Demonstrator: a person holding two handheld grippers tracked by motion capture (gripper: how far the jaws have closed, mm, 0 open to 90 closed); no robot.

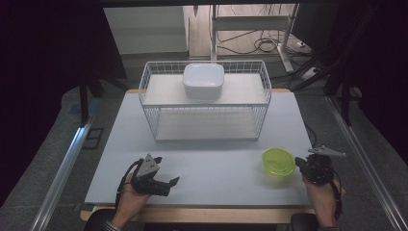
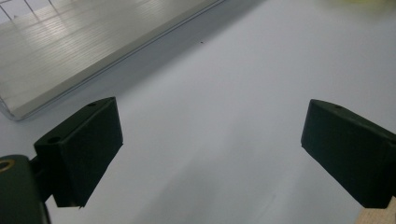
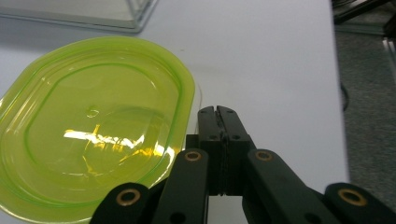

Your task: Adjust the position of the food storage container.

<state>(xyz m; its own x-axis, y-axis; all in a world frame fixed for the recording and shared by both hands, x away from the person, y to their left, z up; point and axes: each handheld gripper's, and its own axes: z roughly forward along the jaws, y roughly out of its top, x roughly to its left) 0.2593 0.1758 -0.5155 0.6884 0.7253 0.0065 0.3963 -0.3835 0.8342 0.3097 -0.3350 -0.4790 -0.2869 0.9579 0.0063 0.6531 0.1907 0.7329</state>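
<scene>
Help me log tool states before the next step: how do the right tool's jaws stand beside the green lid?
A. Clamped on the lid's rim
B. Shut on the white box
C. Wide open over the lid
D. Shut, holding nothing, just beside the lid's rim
D: in the right gripper view the right tool has its jaws pressed together with nothing between them, just off the green lid rim.
</scene>
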